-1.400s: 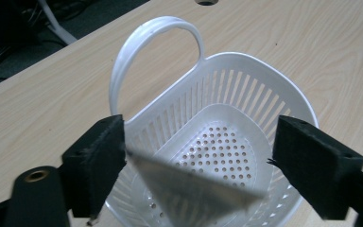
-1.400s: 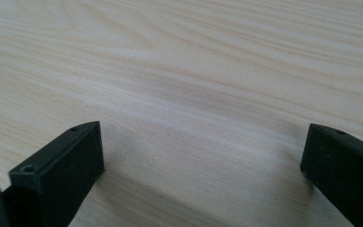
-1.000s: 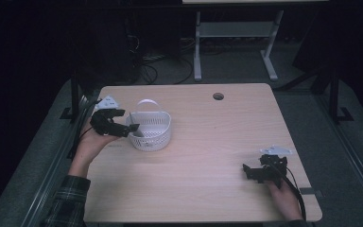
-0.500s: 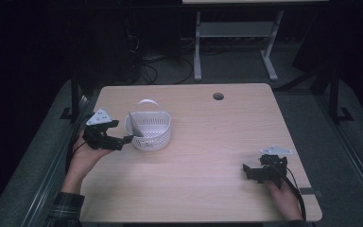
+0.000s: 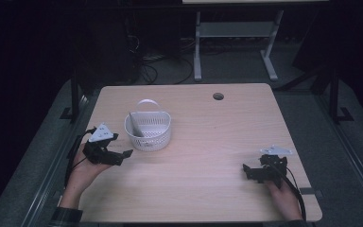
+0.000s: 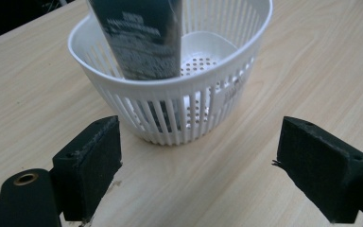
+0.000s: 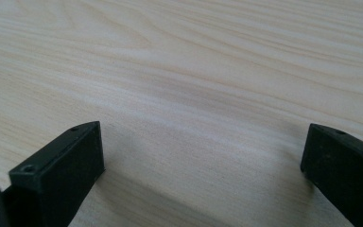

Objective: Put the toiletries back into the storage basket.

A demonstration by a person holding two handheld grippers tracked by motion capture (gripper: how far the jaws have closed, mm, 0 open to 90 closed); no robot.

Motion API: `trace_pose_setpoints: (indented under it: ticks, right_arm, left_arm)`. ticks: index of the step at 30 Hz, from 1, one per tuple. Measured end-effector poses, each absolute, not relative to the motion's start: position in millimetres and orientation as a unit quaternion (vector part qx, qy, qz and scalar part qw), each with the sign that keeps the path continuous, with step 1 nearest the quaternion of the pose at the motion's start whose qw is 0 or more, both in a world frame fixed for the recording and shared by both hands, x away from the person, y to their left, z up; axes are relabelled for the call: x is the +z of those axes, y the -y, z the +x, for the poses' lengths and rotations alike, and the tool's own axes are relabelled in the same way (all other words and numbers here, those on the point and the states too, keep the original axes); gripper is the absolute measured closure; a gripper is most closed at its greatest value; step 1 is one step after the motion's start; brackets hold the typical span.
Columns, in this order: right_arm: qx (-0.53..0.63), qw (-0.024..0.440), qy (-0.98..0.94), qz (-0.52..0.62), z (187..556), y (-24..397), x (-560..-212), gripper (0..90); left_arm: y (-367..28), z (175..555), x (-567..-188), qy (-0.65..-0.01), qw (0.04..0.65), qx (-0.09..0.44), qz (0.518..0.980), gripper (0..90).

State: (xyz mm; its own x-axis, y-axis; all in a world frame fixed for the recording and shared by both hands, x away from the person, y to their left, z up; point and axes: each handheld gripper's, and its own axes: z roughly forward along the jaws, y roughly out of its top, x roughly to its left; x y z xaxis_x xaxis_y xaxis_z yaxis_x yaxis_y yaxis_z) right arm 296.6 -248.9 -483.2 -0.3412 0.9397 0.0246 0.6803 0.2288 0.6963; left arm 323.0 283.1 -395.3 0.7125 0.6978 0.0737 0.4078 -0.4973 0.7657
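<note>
Left tool point(image 5: 123, 155) empty, beside basket point(image 5: 148, 131)

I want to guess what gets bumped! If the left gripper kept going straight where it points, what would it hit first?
Probably the white basket: it sits right ahead between the open jaws of the left gripper, with bare table in between.

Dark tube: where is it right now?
The dark tube stands tilted inside the white basket, against its left wall in the high view, on the table's left half, just beyond the open left gripper.
</note>
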Motion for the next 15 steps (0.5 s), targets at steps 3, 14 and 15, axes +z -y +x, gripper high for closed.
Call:
trace_pose_setpoints:
  ticks: [3,14,15]
  right_arm:
    - [0.314,0.207,-0.756,0.535,297,249,-483,0.0]
    - [0.314,0.206,-0.756,0.535,297,249,-483,0.0]
    - [0.314,0.206,-0.756,0.536,297,249,-483,0.0]
  left_arm:
    - [-283,317,-404,-0.325,0.378,0.189,0.846,13.9]
    - [-280,301,-436,-0.33,0.368,0.169,0.853,13.9]
    - [-280,300,-439,-0.331,0.367,0.165,0.854,13.8]
